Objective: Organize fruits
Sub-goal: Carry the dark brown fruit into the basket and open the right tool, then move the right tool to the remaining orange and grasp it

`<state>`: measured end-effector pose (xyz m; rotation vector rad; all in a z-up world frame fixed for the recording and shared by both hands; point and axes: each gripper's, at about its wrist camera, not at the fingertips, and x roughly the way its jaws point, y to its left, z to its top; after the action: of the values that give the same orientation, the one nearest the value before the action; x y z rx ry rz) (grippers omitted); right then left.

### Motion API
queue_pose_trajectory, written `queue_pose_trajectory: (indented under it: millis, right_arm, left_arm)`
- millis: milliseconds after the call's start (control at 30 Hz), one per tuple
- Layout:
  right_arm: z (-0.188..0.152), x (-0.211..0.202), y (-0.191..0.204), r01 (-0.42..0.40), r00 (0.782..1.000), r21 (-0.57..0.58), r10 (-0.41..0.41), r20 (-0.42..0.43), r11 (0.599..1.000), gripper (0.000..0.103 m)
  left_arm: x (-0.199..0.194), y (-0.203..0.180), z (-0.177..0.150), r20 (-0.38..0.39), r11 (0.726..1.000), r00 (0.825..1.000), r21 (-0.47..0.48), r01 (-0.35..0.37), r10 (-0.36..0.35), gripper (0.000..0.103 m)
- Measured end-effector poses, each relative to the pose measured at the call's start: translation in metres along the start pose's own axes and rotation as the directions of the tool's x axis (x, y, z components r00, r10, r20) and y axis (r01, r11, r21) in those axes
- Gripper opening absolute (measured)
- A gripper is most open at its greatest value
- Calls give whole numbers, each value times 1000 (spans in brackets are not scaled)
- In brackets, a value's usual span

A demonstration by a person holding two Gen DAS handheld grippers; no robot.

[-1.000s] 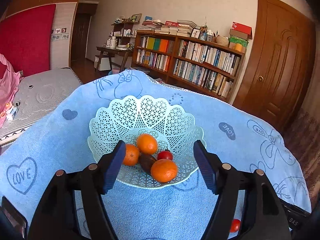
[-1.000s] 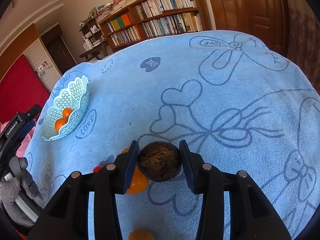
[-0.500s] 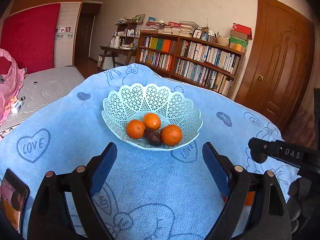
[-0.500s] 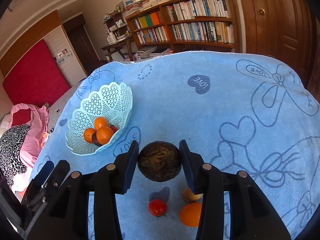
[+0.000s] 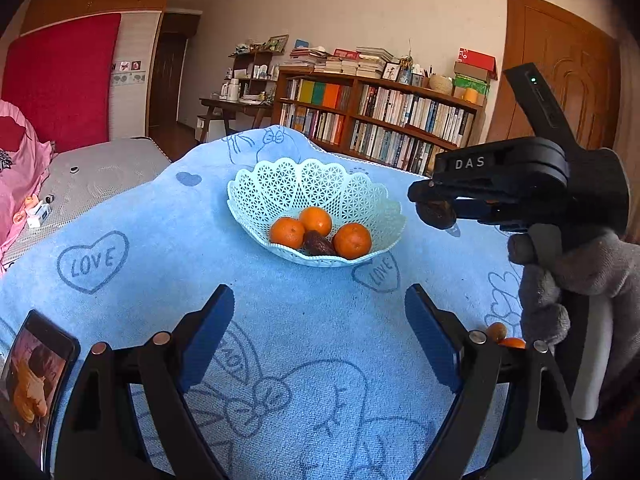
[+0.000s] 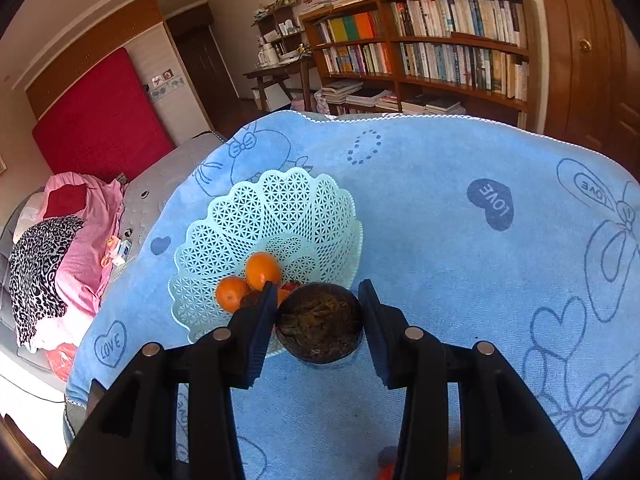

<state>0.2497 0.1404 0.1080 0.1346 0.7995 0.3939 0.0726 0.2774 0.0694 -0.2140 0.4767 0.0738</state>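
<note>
Item, left to right. My left tongs (image 5: 320, 340): hanging released and empty, low over the blue towel (image 5: 140, 220), basket (image 5: 280, 184) straight ahead. Basket: holding three oranges (image 5: 287, 233) and a dark fruit. My right tongs (image 6: 318, 320): gripping a round brown fruit (image 6: 320, 322) (roughly spherical, no long axis), hovering beside the basket's right rim, which is lying ahead and leftward; this hand is the nearer.

"DAS" stands on the right tongs (image 5: 434, 210) — "LOVE" in hearts on the blue towel (image 5: 280, 320).
</note>
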Motion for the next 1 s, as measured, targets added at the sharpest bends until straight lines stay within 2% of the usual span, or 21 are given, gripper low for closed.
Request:
queue_pose_trajectory:
  millis: [233, 400, 733, 800, 867, 1000]
  right_arm:
    - [17, 30, 21, -10, 999, -41, 9, -31, 999, 43]
    - [23, 35, 21, 0, 1000, -19, 0, -4, 1000, 44]
    - [6, 13, 12, 50, 998, -35, -49, 27, 998, 45]
    - [0, 6, 9, 71, 997, -40, -70, 37, 997, 52]
    - [-6, 1, 6, 83, 996, -41, -81, 45, 996, 53]
    - [-17, -9, -5, 96, 994, -23, -94, 49, 995, 53]
  left_arm:
    - [0, 8, -1, 4, 999, 1000, -32, -6, 6, 88]
    - [3, 7, -3, -9, 1000, 1000, -25, -3, 3, 88]
    - [2, 1, -5, -9, 1000, 1000, 2, 4, -4, 90]
    - [1, -2, -5, -9, 1000, 1000, 11, 8, -8, 90]
    - [1, -3, -6, -11, 1000, 1000, 18, 14, -13, 95]
    - [0, -5, -6, -6, 999, 1000, 28, 20, -19, 95]
